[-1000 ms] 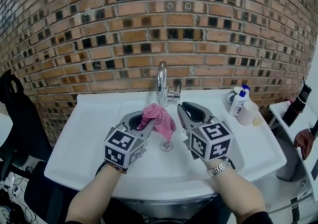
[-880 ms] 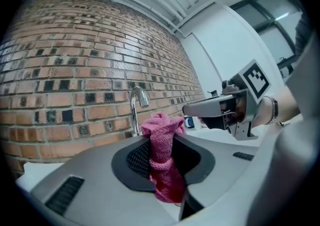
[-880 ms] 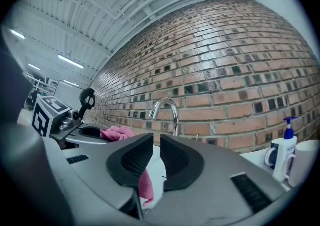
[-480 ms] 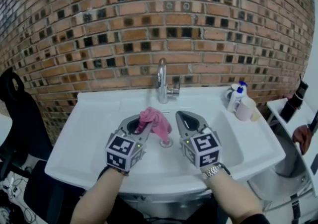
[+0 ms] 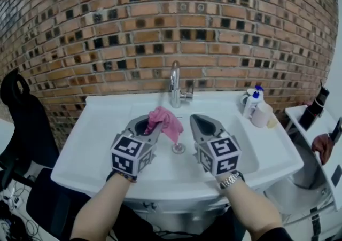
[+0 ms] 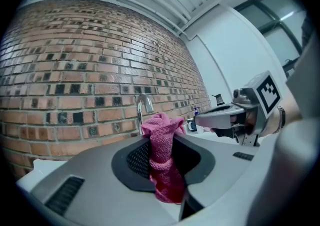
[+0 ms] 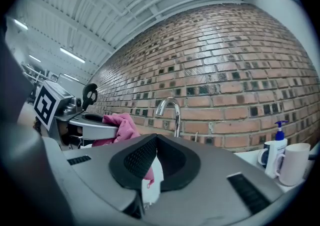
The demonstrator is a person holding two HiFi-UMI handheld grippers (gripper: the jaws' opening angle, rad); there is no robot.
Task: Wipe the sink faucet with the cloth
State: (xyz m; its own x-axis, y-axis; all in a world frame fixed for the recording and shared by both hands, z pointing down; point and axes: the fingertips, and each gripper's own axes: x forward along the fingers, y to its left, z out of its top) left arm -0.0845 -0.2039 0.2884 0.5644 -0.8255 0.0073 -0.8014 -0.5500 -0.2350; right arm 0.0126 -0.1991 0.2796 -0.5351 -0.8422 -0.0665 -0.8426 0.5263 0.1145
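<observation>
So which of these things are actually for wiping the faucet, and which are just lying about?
For the job: pink terry cloth, clamped in the left gripper; curved chrome faucet; white sink; right gripper, shut and empty.
Lying about: white pump bottle with blue top; white mug; black chair.

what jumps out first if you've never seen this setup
The crumpled pink cloth stands out, clamped in the left gripper, held over the white sink just in front of the curved chrome faucet. Beside it the right gripper is shut and empty, and a red-brown brick wall fills the background.
</observation>
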